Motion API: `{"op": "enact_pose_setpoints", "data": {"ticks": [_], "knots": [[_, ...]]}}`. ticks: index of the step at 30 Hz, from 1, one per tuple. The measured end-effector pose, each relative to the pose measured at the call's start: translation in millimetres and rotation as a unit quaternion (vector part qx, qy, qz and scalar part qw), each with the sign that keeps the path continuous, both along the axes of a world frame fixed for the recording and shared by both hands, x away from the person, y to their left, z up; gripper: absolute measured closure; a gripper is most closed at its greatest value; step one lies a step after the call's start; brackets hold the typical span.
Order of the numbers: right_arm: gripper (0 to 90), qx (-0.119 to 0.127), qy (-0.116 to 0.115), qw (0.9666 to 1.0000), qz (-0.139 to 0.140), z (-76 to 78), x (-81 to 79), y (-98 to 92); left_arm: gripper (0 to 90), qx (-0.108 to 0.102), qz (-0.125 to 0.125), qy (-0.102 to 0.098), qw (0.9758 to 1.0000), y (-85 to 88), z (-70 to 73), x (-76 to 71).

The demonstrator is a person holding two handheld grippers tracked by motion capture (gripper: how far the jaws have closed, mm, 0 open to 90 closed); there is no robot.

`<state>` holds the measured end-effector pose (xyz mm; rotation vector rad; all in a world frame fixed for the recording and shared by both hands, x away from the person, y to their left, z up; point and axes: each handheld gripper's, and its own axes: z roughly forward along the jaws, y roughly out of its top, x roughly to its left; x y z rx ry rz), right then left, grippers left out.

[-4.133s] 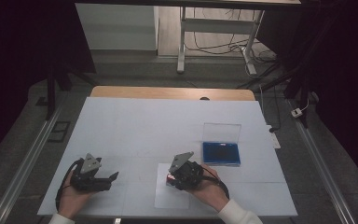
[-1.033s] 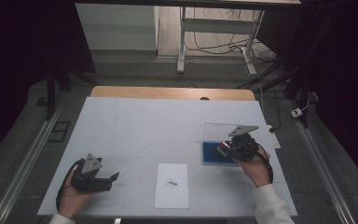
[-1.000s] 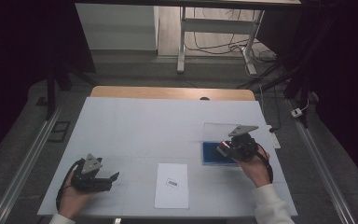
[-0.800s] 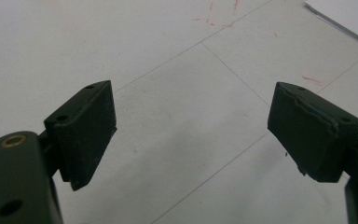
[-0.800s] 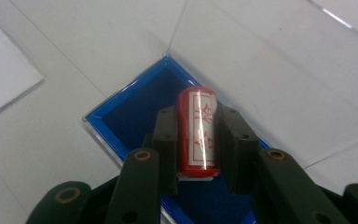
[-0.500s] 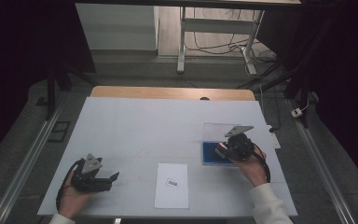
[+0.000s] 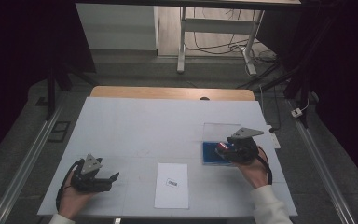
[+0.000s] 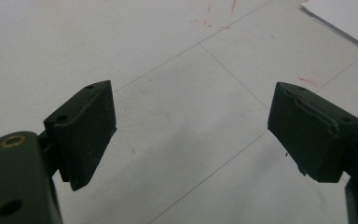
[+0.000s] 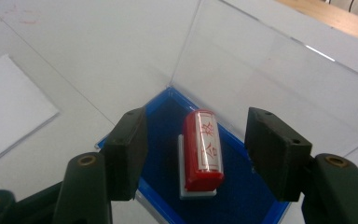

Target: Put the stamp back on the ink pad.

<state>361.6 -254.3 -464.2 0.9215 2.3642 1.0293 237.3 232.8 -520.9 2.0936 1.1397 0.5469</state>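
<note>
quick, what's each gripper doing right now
left gripper: open, holding nothing.
right gripper: jaws have just been opening; the red stamp lies between them in the blue case, not gripped.

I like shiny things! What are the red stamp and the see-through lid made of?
The small red rectangular stamp looks like glossy plastic: light streaks shine along its smooth top. The clear upright lid of the blue box looks like transparent hard plastic, since the table shows through it; glass can't be ruled out.

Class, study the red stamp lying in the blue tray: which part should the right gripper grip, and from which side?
Grip the red stamp across its long red sides, from above. It lies on its side in the blue tray, between the open right gripper; the clear lid stands behind.
</note>
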Motion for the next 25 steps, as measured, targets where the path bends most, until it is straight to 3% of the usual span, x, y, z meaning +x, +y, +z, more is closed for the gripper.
{"op": "enact_pose_setpoints", "data": {"ticks": [5,8,15,25], "knots": [[35.2,0.012,-0.021,0.9997,-0.007,1.1,-12.3,-5.4,15.4,-0.003,-0.001,0.0,1.0,-0.3,0.6,-1.3],[34.1,0.032,-0.029,0.999,-0.013,-0.2,-25.3,-13.8,15.4,-0.012,-0.003,0.001,0.9999,-0.5,0.9,-2.2],[33.6,0.039,-0.028,0.9989,0.0,-18.6,-56.7,-37.5,15.4,-0.017,-0.012,0.003,0.9998,-3.8,0.8,-3.5],[33.7,0.059,-0.029,0.9973,0.033,-26.5,-67.9,-46.8,15.2,-0.02,-0.013,0.004,0.9997,-5.9,1.5,-3.2]]}}
